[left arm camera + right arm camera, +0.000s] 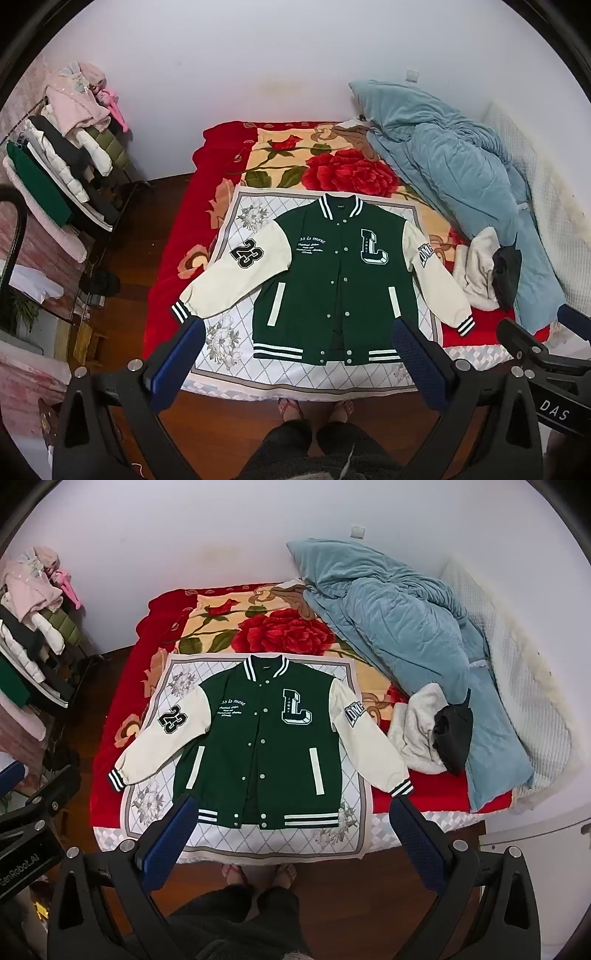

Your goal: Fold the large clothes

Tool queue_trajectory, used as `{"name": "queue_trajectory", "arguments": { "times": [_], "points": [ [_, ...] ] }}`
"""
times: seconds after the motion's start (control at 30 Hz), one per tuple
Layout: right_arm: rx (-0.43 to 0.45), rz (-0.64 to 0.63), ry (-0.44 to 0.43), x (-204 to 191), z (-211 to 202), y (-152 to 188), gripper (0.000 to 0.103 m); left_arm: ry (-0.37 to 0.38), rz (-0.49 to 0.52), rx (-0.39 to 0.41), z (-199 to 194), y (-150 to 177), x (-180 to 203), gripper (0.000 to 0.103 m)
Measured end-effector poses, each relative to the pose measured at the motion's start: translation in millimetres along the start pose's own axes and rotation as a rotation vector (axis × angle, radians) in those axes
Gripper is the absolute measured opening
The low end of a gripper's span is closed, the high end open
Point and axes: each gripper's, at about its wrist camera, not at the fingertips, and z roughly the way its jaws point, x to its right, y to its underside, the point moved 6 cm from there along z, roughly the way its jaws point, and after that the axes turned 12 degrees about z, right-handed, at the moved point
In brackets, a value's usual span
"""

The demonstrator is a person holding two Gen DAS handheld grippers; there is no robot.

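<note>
A green varsity jacket (332, 277) with cream sleeves lies flat, face up and buttoned, on a white patterned cloth (229, 347) on the bed. Its sleeves spread out to both sides; the left one bears a "23" patch. It also shows in the right wrist view (258, 753). My left gripper (299, 332) is open and empty, held above the jacket's hem near the bed's front edge. My right gripper (291, 808) is open and empty, also above the hem. The right gripper's body shows at the right of the left wrist view (539, 354).
A rumpled blue duvet (461, 177) and a small pile of white and black clothes (487, 269) lie on the bed's right side. A rack stacked with clothes (62, 162) stands on the left. A red floral blanket (332, 166) covers the bed. The person's feet (314, 408) stand on the wooden floor.
</note>
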Motion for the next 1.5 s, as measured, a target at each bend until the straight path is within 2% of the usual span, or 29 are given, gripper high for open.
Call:
{"name": "queue_trajectory", "arguments": {
  "times": [0.63, 0.83, 1.17, 1.3, 1.5],
  "points": [
    [0.013, 0.000, 0.001, -1, -4, 0, 0.103, 0.001, 0.010, 0.004, 4, -7, 5, 0.103],
    [0.014, 0.000, 0.001, -3, -7, -2, 0.103, 0.005, -0.002, 0.013, -7, -8, -15, 0.103],
    [0.016, 0.003, 0.001, -5, -7, -11, 0.103, 0.003, -0.003, 0.014, -3, -8, -14, 0.103],
    [0.017, 0.004, -0.002, -4, -6, -31, 0.103, 0.004, -0.004, 0.014, -3, -11, -20, 0.103],
    [0.018, 0.002, -0.002, -4, -7, -28, 0.103, -0.001, -0.006, 0.013, -3, -9, -15, 0.103]
  ]
}}
